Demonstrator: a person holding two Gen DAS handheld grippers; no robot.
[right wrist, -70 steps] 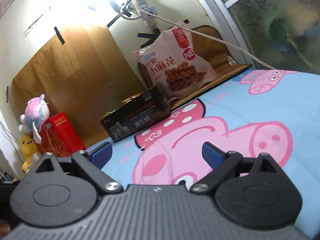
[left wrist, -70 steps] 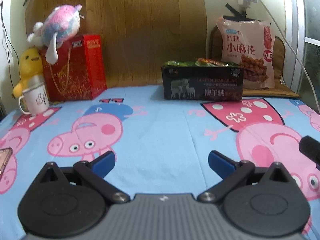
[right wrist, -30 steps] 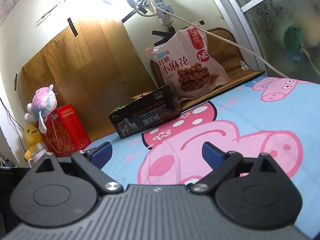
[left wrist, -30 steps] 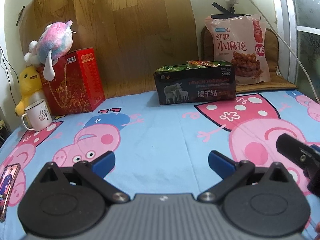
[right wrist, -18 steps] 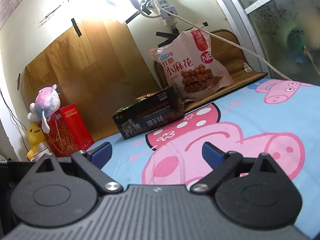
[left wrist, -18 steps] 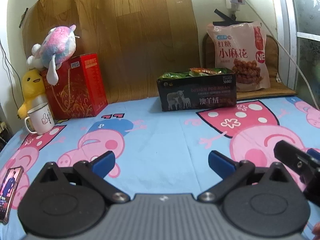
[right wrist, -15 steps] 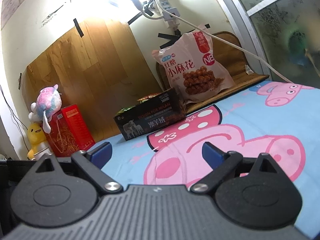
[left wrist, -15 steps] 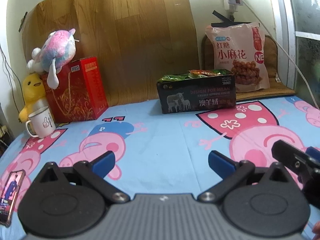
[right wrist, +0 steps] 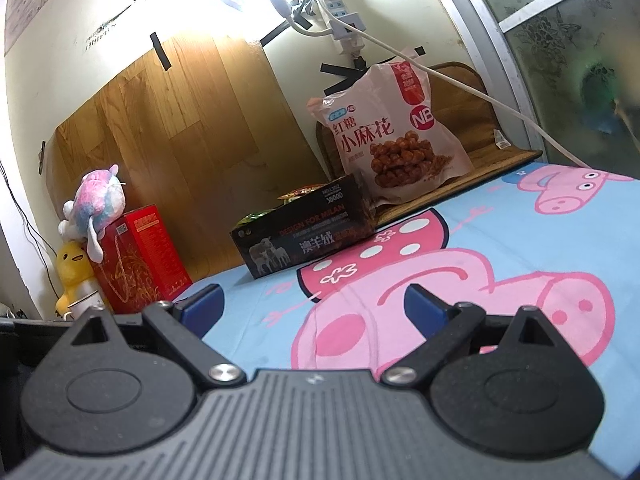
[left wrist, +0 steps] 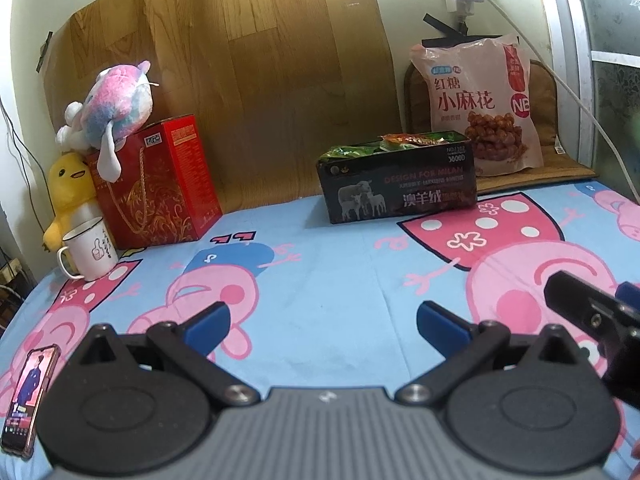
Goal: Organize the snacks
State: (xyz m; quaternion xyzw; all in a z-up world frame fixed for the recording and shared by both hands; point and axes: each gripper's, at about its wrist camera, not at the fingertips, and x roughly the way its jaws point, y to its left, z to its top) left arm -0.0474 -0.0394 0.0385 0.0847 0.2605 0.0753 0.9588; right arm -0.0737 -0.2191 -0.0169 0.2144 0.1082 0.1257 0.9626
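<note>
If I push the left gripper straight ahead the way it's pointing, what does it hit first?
Likely the dark box of snacks. The left gripper is open, with only bare bedsheet before it; depth is uncertain.

Black box [left wrist: 400, 182] walls hide most snack packets [left wrist: 404, 140].

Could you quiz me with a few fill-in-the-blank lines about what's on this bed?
1. The small snack packets sit inside the ____ box.
2. The big snack bag stands to the ____ of that box.
3. The pink plush toy lies on top of the ____ gift box.
4. Both the left gripper and right gripper are ____.

Answers: black; right; red; open
</note>
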